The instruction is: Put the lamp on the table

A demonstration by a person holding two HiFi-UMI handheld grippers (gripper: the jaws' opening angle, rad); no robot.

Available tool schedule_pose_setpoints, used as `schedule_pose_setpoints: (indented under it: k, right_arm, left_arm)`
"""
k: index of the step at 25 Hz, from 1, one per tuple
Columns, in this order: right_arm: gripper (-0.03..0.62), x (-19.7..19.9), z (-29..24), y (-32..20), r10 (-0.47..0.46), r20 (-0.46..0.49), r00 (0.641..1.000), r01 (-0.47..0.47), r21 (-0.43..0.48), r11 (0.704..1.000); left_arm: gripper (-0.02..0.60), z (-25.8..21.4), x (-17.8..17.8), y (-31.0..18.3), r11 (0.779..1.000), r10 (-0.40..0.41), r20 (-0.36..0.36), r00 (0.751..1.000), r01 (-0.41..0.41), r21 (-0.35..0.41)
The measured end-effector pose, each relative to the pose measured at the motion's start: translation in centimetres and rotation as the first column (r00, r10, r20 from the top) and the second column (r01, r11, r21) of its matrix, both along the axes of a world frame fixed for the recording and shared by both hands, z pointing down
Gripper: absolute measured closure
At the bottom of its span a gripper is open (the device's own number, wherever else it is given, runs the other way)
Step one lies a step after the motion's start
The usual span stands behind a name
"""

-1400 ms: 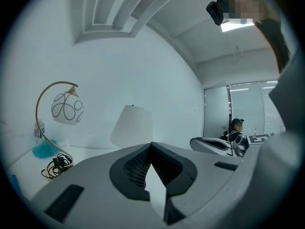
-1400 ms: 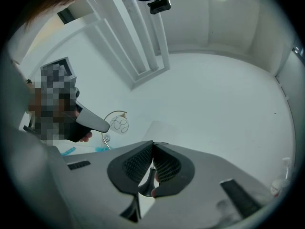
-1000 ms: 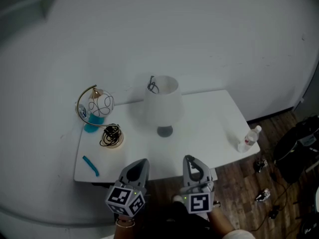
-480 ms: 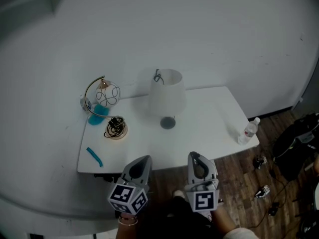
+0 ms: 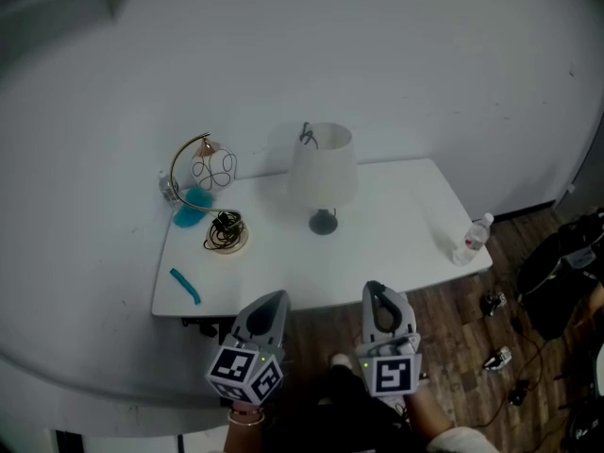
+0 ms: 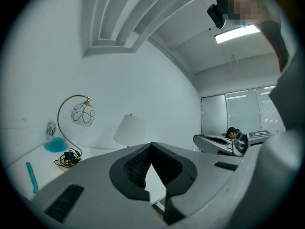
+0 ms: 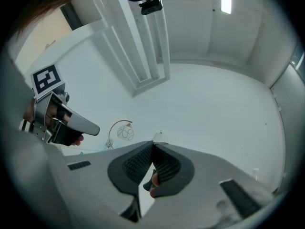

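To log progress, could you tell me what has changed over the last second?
The left gripper and right gripper drew back toward the table's near edge, both shut and empty; nothing was gripped or released. The white lamp, arc lamp, cable coil and bottle kept their places.

Your head camera looks steeply down on the desk (image 5: 406,243) from above its near edge. The left claw (image 6: 151,146) camera looks level across the desk from there; the right claw (image 7: 153,146) camera tilts upward. All three share the arched lamp (image 5: 215,168) at the desk's far left corner.
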State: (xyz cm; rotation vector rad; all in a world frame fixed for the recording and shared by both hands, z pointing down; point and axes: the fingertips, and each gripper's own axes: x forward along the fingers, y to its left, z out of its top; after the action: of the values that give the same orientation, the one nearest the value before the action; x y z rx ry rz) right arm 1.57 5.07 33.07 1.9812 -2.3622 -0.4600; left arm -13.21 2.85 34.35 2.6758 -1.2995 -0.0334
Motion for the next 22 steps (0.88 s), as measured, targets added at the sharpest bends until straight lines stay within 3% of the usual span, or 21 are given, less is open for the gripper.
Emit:
schedule_pose_setpoints:
  k: [14,22]
  right_arm:
    - [0.591,-0.6,-0.2,1.1,0.000,-0.039,0.999,0.000,-0.002,1.000]
    - [0.591,-0.6,-0.3,0.9,0.004,-0.065,0.998,-0.004,0.002,1.000]
  left_arm:
    - [0.583,0.3,0.2,1.3,1.000,0.019,-0.054,0.998,-0.020,-0.011]
    - [0.583,0.3,1.0,1.2,1.000,0.020,-0.030,0.999,-0.020,0.001]
